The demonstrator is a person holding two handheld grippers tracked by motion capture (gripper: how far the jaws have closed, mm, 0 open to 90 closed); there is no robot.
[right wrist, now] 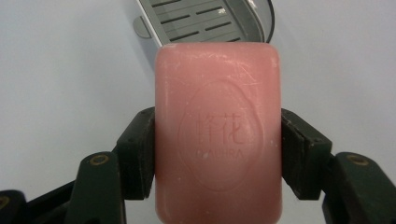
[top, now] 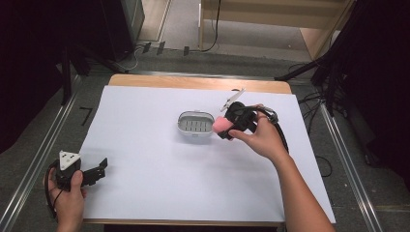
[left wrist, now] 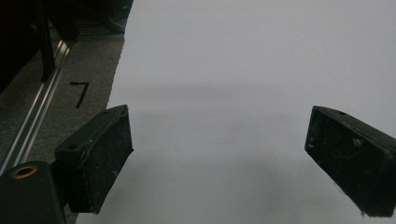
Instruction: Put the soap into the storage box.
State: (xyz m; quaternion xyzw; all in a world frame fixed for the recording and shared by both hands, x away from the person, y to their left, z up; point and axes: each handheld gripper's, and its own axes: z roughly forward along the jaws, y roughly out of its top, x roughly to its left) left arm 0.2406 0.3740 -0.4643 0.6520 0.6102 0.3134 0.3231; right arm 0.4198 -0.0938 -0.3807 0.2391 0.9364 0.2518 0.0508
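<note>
Gripping a pink bar of soap (right wrist: 218, 133) between its two black jaws, the right gripper (top: 226, 126) sits just beside the right rim of a grey soap dish (top: 195, 124) near the middle of the table. In the right gripper view the jaws press against the bar's two long sides, and the bar's broad face, stamped with an oval emblem and lettering, faces the camera. The dish lies beyond the bar there, its slotted drain tray visible in the upper part of the picture. From the high view the soap (top: 222, 124) appears at the dish's right edge; whether it touches the rim cannot be told. The person's right hand (top: 260, 137) wraps the gripper's body, and a cable loops around the back of the hand.

The left gripper (top: 99, 170) rests near the table's front left corner, well apart from the dish, held by the person's left hand (top: 69, 195). A grey three-cornered plate (top: 68, 160) tops it. In the left gripper view its jaws stand wide apart with nothing between them, over the white sheet (left wrist: 243, 70) that covers the table. A black mark shaped like a 7 (left wrist: 80, 92) shows on the grey floor beside the sheet's left edge.
</note>
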